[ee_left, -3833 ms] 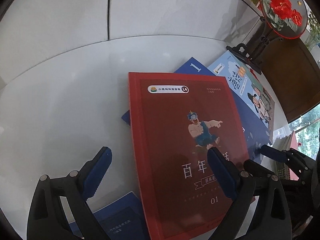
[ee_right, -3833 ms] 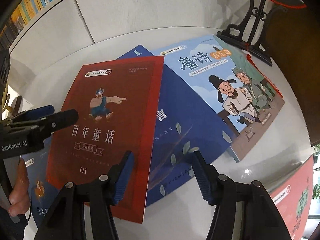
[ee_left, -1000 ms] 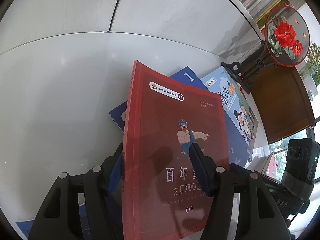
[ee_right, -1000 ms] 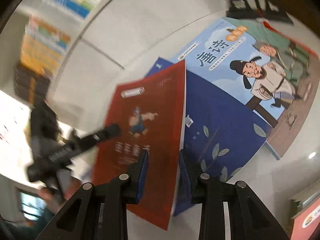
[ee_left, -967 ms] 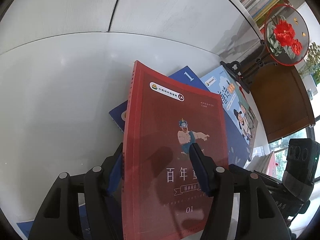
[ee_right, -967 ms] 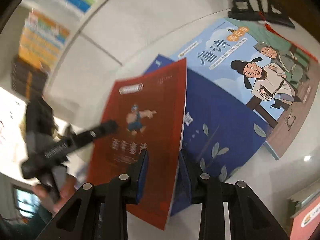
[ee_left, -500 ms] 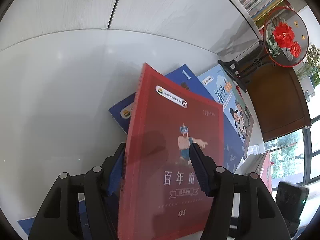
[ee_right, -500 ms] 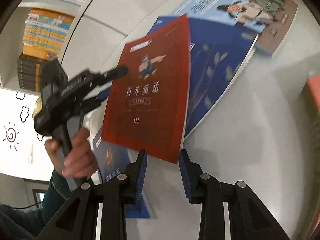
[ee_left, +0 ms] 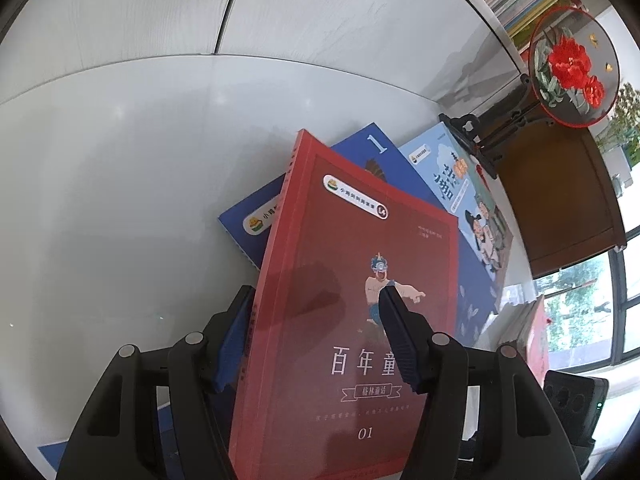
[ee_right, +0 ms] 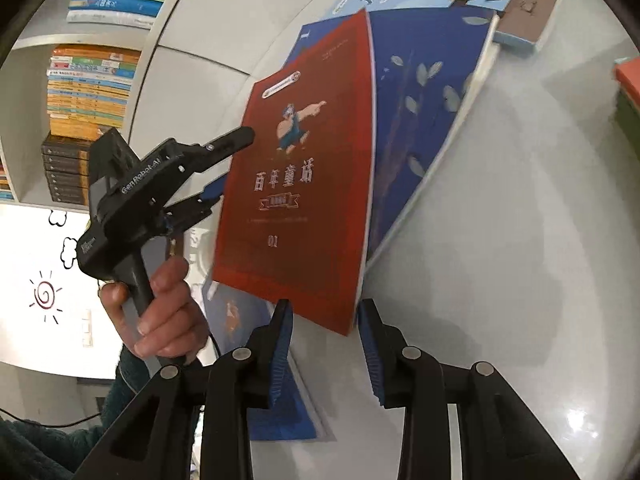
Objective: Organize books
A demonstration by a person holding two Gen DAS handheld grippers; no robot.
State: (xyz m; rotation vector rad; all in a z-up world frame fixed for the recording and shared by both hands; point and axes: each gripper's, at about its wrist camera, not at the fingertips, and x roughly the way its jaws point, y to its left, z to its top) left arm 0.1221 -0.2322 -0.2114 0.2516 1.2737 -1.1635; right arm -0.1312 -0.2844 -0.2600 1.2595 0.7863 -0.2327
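The left gripper [ee_left: 316,332] pinches the red book [ee_left: 352,320] across its spine side, one pad on the cover, one under it, and holds it tilted up off the blue book [ee_left: 360,156] and the pale-blue book [ee_left: 472,200] lying on the white table [ee_left: 120,184]. The right gripper [ee_right: 326,344] stands just below the red book's near corner, jaws narrowly parted and pinching nothing (the corner sits above the gap, not in it).

I judge the step to be lifting this book clear of the pile. Next it needs carrying to wherever the stack is meant to go, squared before release.

The red cover reads "百年童话" and "01", with an "L4" badge. The blue one shows "1". The left gripper's body says "GenRobot.AI".
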